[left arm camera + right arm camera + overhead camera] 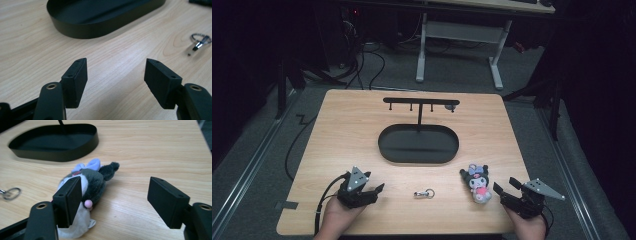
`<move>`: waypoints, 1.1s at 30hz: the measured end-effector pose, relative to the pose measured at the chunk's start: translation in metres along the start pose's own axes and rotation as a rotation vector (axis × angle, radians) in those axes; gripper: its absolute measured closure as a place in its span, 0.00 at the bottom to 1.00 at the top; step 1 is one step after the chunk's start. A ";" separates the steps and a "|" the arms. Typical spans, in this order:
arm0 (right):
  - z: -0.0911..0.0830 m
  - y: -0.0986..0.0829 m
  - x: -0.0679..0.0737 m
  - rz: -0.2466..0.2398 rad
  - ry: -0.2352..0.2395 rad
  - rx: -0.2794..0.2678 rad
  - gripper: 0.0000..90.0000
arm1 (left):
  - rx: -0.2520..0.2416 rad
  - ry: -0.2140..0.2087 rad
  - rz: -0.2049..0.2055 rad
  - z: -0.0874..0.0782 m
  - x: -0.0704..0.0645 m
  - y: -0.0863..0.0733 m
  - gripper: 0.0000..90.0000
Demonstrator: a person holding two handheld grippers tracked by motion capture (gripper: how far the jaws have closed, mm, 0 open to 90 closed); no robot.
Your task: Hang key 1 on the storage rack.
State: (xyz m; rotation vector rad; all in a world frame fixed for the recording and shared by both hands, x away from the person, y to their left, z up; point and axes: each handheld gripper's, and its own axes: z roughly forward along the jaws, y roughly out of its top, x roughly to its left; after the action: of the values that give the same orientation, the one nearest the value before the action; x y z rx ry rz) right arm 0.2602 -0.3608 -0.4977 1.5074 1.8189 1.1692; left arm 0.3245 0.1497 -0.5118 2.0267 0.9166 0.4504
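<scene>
High view puts both grippers at the bench's near edge, each spread wide and empty. The right gripper [506,192] sits just beside the plush toy [478,183]: centre it over the body before closing. The left gripper [373,191] faces the key ring [424,193]; the black tray [418,144] lies beyond.

Both hands are resting low at the near edge, the left gripper [376,191] and right gripper [504,188] each gaping wide, holding nothing.

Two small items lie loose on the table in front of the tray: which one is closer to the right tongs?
The plush toy, dark-eared with a pink patch, lies just left of the right tongs; the metal key ring sits further off, mid-table.
</scene>
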 end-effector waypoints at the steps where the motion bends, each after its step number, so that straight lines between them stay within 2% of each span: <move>1: 0.001 0.000 0.000 -0.002 -0.007 0.006 0.32 | 0.006 0.001 0.002 0.001 0.002 -0.001 0.40; 4: 0.001 -0.001 -0.001 -0.011 -0.017 0.003 0.34 | 0.012 0.005 0.013 0.002 0.004 -0.004 0.40; 9: 0.004 -0.004 -0.004 -0.014 -0.023 0.016 0.35 | 0.000 -0.009 -0.025 0.003 0.008 -0.004 0.42; 14: 0.007 -0.004 -0.007 -0.034 -0.036 0.022 0.34 | -0.005 -0.013 -0.031 0.003 0.008 -0.003 0.43; 16: 0.007 -0.005 -0.009 -0.038 -0.028 0.021 0.34 | -0.008 -0.017 -0.034 0.003 0.007 -0.003 0.43; 19: 0.007 -0.004 -0.010 -0.097 -0.036 0.023 0.39 | -0.011 -0.015 -0.039 0.003 0.006 -0.003 0.43; 23: 0.008 -0.004 -0.010 -0.103 -0.038 0.034 0.43 | -0.005 -0.013 -0.027 0.004 0.005 -0.004 0.42; 27: 0.009 -0.003 -0.008 -0.118 -0.037 0.051 0.45 | 0.004 -0.011 0.033 0.001 0.004 -0.002 0.41; 30: 0.008 -0.002 -0.005 -0.137 -0.059 0.054 0.46 | 0.015 -0.022 0.037 -0.002 0.006 -0.001 0.40; 31: 0.009 -0.003 -0.003 -0.162 -0.076 0.068 0.50 | 0.008 -0.025 0.036 -0.007 0.008 -0.003 0.40; 33: 0.011 -0.002 -0.002 -0.168 -0.083 0.087 0.50 | -0.006 -0.031 0.025 -0.011 0.008 -0.007 0.40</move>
State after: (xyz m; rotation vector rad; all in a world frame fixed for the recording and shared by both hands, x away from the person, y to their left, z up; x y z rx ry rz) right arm 0.2683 -0.3591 -0.5054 1.3972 1.9204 0.9452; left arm 0.3202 0.1643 -0.5118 2.0363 0.8711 0.4342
